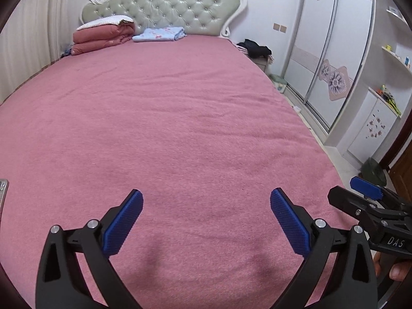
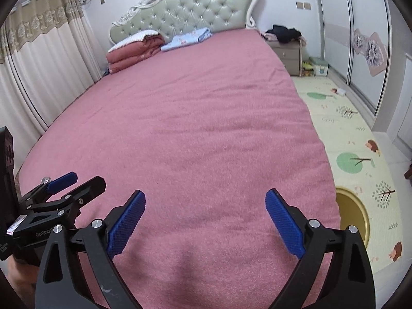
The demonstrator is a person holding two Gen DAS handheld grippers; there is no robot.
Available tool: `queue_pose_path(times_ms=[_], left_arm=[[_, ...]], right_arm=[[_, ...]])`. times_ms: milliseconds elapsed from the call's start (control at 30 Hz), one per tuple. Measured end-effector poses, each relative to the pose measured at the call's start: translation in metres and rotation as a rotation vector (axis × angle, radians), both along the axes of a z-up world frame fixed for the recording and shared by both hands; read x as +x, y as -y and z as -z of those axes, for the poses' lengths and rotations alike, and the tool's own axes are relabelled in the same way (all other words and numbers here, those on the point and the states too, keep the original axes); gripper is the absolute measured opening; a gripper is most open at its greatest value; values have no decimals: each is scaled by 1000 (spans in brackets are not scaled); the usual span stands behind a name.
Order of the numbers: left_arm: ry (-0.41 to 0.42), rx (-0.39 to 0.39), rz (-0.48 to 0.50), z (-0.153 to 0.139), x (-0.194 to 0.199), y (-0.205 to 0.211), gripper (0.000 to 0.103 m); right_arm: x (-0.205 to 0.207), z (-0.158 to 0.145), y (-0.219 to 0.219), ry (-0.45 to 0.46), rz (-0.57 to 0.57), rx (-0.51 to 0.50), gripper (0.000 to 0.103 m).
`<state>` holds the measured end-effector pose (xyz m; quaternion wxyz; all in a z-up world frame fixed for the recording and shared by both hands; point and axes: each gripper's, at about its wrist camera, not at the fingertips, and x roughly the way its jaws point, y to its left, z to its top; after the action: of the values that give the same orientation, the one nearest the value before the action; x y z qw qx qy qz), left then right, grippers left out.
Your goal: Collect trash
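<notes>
My left gripper [image 1: 206,200] is open and empty, held over the near end of a bed with a pink cover [image 1: 167,128]. My right gripper [image 2: 206,200] is also open and empty over the same bed [image 2: 180,128], beside the left one. Each shows in the other's view: the right gripper [image 1: 360,193] at the right edge, the left gripper [image 2: 74,182] at the left edge. A round yellow-rimmed bin [image 2: 355,216] stands on the floor mat by the bed's right near corner. No trash is visible on the bed.
Folded pink quilts [image 1: 103,36] and a blue cloth [image 1: 159,34] lie by the padded headboard [image 1: 164,7]. A nightstand with clothes [image 2: 285,49] and a small box [image 2: 318,67] stand at the far right. A patterned play mat [image 2: 342,128] covers the floor. Wardrobe doors [image 1: 332,51] line the right wall; curtains [image 2: 46,85] the left.
</notes>
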<state>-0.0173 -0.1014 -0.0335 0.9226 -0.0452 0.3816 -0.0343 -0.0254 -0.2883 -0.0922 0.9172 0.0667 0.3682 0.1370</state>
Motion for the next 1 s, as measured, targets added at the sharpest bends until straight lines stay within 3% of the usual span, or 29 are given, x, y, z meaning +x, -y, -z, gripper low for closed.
queue_pose_path(times_ms=[467, 767, 1000], left_arm=[[86, 20, -58, -18, -43, -1, 99], [133, 32, -65, -40, -67, -2, 99], [146, -4, -72, -51, -73, -7, 99]], right_arm=[[-29, -5, -8, 71, -3, 3, 92], [-46, -24, -12, 126, -5, -3, 93], [-55, -40, -18, 146, -32, 15, 94]])
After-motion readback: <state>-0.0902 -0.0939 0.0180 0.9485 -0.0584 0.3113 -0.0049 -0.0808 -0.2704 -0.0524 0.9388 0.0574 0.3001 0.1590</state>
